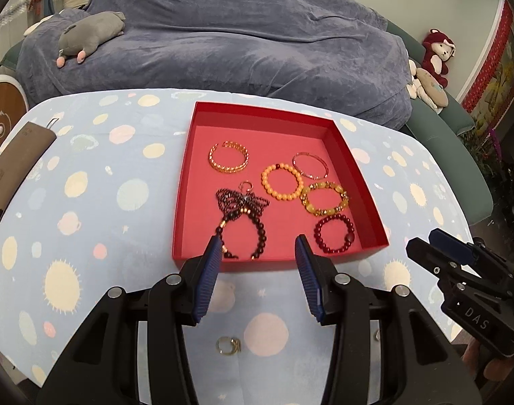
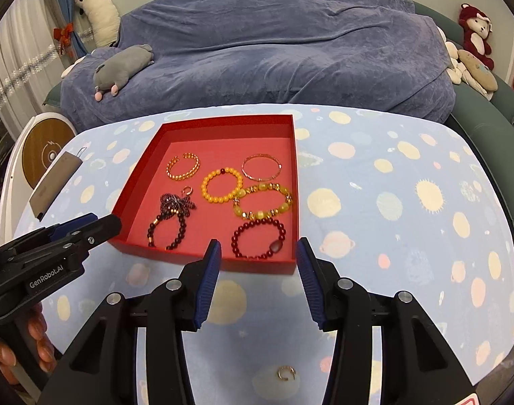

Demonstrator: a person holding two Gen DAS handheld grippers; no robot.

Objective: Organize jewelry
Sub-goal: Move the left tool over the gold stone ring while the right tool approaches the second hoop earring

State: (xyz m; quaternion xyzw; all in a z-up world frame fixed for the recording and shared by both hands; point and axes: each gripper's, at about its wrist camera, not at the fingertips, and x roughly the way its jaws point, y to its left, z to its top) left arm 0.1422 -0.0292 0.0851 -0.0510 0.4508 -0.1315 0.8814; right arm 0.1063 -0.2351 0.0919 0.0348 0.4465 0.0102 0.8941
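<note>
A red tray (image 1: 354, 168) (image 2: 295, 175) on the table holds several bracelets: an orange bead one (image 1: 281, 182) (image 2: 222, 185), a yellow-green one (image 1: 325, 198) (image 2: 263, 202), a dark red one (image 1: 334, 234) (image 2: 258, 239), a gold cuff (image 1: 228, 157), a thin bangle (image 1: 310, 164) and a dark bead bracelet with a chain (image 1: 241, 217) (image 2: 171, 217). My left gripper (image 1: 258, 246) is open and empty just before the tray's near edge. My right gripper (image 2: 258, 249) is open and empty at the near right corner. A gold ring (image 1: 228, 344) lies on the cloth under the left gripper; another ring (image 2: 285, 373) lies under the right.
The table carries a pale blue cloth with planet prints (image 1: 88, 202). A grey-brown case (image 1: 17, 165) lies at its left edge. Behind stands a sofa under a blue cover (image 1: 240, 40) with plush toys (image 1: 91, 35).
</note>
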